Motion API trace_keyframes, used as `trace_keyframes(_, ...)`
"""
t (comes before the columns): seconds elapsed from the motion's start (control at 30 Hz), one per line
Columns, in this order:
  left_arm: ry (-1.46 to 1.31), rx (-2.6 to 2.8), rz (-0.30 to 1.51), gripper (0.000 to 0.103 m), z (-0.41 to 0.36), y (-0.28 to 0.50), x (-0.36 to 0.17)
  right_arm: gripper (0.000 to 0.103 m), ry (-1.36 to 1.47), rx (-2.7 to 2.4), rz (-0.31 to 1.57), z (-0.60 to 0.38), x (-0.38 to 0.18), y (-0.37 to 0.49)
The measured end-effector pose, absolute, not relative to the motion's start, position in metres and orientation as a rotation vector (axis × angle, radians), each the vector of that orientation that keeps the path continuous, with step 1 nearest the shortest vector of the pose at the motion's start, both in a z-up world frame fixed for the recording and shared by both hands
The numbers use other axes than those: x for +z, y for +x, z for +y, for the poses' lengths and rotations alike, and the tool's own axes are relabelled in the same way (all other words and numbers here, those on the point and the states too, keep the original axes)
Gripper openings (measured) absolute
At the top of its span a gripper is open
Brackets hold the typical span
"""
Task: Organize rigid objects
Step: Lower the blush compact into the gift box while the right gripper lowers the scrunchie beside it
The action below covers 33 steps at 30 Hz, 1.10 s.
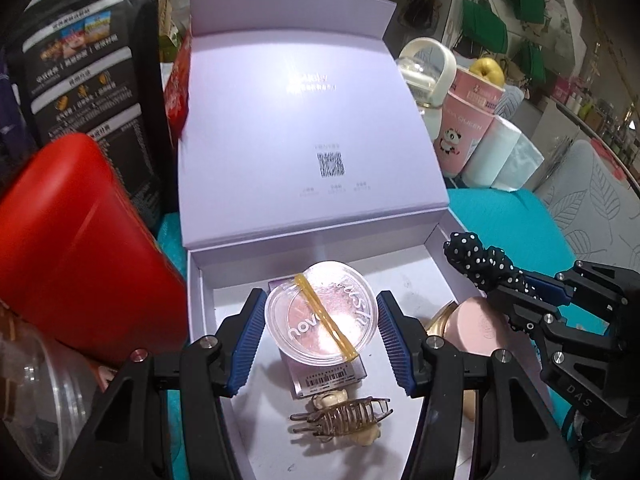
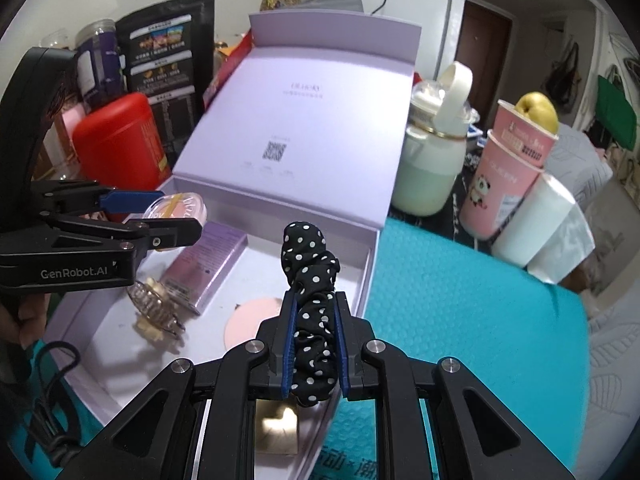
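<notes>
An open lilac gift box (image 1: 200,280) (image 2: 372,256) lies on the teal mat with its lid propped up. My left gripper (image 1: 321,330) is shut on a round clear blush compact (image 1: 321,317) (image 2: 176,206) with a yellow rubber band across it, held above a lilac carton (image 1: 332,376) (image 2: 208,268) in the box. A brown claw hair clip (image 1: 340,418) (image 2: 154,306) and a pink round compact (image 1: 478,326) (image 2: 250,316) also lie inside. My right gripper (image 2: 314,312) (image 1: 524,292) is shut on a black polka-dot scrunchie (image 2: 310,280) (image 1: 480,260) above the box's right wall.
A red canister (image 1: 72,248) (image 2: 120,140) and a black snack bag (image 1: 84,68) stand left of the box. A white-lidded jar (image 2: 432,160), a pink cup with a yellow apple (image 2: 516,164) and white rolls (image 2: 540,220) stand right. Teal mat (image 2: 460,300) lies to the right.
</notes>
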<state>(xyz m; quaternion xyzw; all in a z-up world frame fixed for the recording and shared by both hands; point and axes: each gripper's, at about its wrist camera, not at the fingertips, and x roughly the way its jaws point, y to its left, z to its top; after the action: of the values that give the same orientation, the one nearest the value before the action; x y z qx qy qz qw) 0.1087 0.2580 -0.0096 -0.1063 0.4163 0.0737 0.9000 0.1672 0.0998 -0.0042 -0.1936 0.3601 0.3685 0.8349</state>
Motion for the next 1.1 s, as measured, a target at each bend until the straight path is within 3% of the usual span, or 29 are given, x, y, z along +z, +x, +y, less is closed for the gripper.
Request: trace_keyframes(1.1, -0.219, 0.163, 1.008, 0.055, 0.253, 0.127, -0.042, 0.018, -0.411, 0.819, 0.726, 0.116, -0.011, 0.16)
